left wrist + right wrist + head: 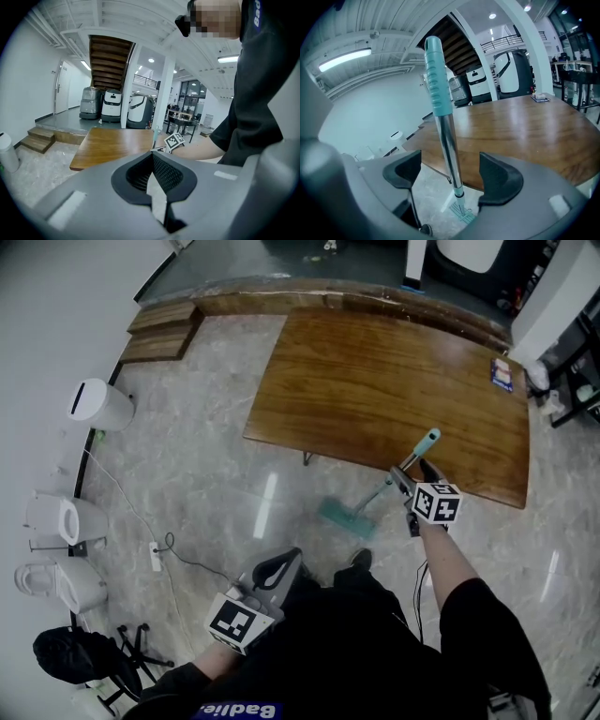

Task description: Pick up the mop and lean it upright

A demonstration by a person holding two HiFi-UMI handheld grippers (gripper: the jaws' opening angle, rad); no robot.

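Upright at the near edge of the wooden table (394, 381): the mop (389, 486), tilted a little, with its teal head (342, 517) flat on the marble floor (216, 484) and its teal grip (427, 440) up over the tabletop's rim. Chrome shaft apparently resting against that edge, though the point of contact is not plain from either side.

Right claw (411, 474) around the shaft just below the grip, jaws spread wide. In the right gripper view the shaft (447, 136) in the gap of the right claw (451, 173) with clear space to either dark pad (407, 171) — pressed by neither, so no hold on the mop. Behind it the table (534, 126), below it the head (461, 213) on the floor.

Left claw (281, 568) low and close to the person's dark-clothed body, well apart from the mop. Jaws of the left claw (152, 176) pressed together, ribbed pads meeting, nothing between them.

Off to the left of the head view — a white bin (98, 404) by the wall, wooden steps (159, 329) beyond it, and a white power strip (155, 557) with its cable on the floor.
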